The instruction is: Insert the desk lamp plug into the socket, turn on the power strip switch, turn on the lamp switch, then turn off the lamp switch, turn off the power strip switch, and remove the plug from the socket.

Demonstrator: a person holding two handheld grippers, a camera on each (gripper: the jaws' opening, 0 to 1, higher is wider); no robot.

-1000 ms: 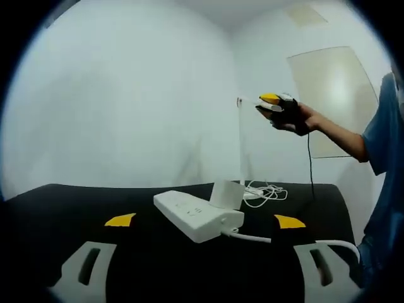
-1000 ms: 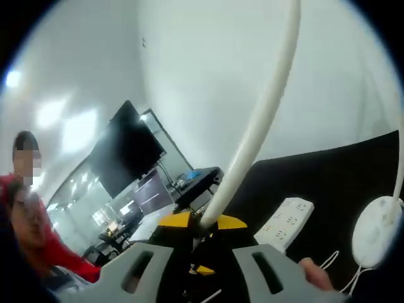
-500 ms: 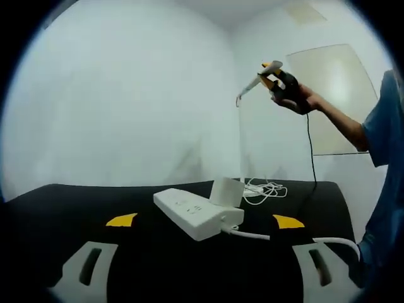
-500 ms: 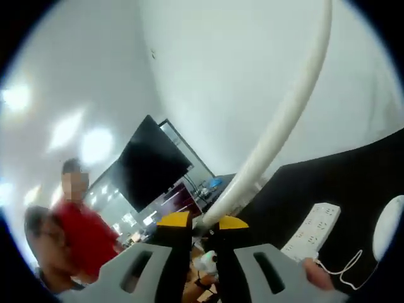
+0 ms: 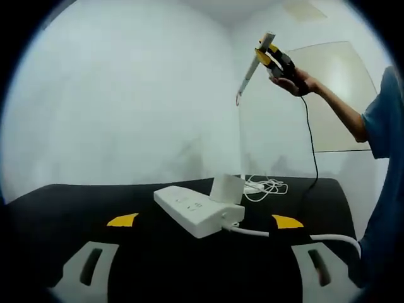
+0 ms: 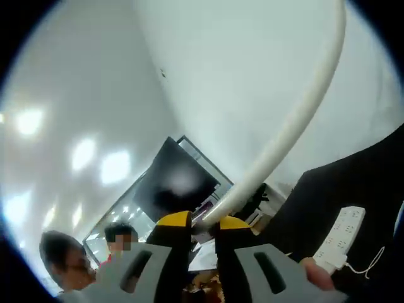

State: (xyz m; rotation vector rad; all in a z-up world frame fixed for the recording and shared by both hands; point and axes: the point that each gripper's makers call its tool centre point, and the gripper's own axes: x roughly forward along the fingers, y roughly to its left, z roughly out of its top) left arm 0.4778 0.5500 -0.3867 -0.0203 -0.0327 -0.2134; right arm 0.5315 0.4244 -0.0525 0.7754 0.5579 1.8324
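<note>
Raised higher: right hand-held gripper [image 6: 201,222] clamped on slim white lamp head [image 5: 252,65], long axis steep; left hand-held gripper [image 5: 205,221] apart above worktop [image 5: 95,205]; smooth rectangular power strip [image 5: 197,213] lies flat.

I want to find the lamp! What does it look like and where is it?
Start at the black table and find the white power strip lying on it. Right behind the strip a thin white pole goes straight up: that is the lamp. Unlike the flat strip and the loose cord beside it, the lamp stands tall, and the right gripper is pinching its bent top.
</note>
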